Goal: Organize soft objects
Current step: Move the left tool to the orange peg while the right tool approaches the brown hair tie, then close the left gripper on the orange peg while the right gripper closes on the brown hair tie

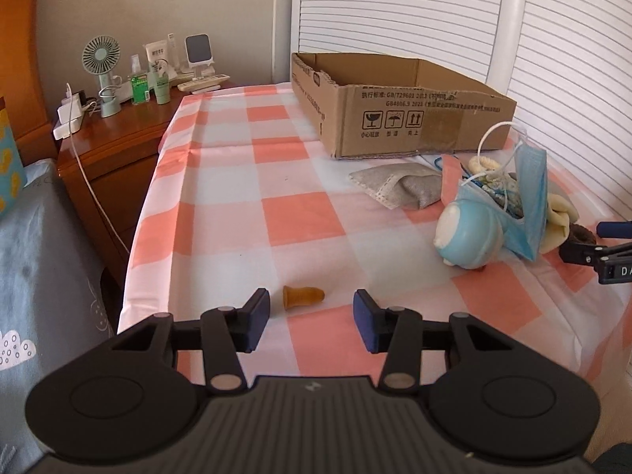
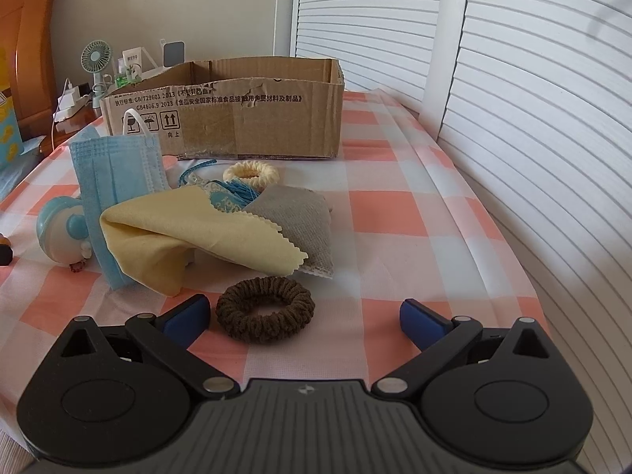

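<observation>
Judging by the cardboard box (image 2: 245, 114) showing nothing inside, sorting has barely begun: the soft pile (image 2: 205, 221) and brown scrunchie (image 2: 265, 308) lie on the tabletop (image 2: 395, 237), and both tools, left (image 1: 312, 318) and right (image 2: 304, 316), gape empty.

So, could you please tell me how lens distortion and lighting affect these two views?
Left wrist view: fisheye bends the louvred doors and table edge; soft daylight, the cardboard box sharp. Right wrist view: slats curve strongly at right, corners darken, and the brown scrunchie stays crisp with only faint shadow.
</observation>
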Action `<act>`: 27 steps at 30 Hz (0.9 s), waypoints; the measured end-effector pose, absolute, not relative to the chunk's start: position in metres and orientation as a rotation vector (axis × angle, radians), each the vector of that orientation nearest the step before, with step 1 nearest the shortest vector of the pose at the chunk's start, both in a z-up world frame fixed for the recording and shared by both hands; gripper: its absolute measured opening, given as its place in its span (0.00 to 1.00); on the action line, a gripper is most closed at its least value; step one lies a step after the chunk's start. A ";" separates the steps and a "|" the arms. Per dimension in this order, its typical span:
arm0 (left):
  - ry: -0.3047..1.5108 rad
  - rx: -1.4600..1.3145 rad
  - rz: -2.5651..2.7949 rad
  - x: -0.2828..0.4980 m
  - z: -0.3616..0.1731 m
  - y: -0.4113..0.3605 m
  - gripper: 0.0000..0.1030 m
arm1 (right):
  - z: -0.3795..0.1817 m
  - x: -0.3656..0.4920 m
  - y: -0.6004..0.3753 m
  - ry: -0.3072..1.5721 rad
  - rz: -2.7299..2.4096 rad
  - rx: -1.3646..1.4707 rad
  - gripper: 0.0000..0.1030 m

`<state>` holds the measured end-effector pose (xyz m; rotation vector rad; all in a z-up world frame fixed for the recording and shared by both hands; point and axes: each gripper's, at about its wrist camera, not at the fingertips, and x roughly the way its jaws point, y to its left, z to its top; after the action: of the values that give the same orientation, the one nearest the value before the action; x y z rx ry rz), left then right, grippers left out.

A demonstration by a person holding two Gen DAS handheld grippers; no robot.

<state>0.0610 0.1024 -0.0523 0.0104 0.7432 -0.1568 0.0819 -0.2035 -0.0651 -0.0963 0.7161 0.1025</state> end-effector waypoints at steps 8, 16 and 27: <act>0.738 0.011 -0.098 0.062 -0.053 0.092 0.29 | -0.065 0.080 -0.205 0.708 0.126 -0.106 1.00; 0.729 0.002 -0.060 0.062 -0.054 0.089 0.27 | -0.060 0.078 -0.198 0.685 0.179 -0.147 0.76; 0.726 0.024 -0.066 0.062 -0.054 0.085 0.20 | -0.053 0.073 -0.197 0.703 0.204 -0.141 0.45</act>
<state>0.0619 0.0854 -0.0536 0.0244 0.7261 -0.0664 0.0726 -0.1973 -0.0526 -0.1406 0.7030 0.2039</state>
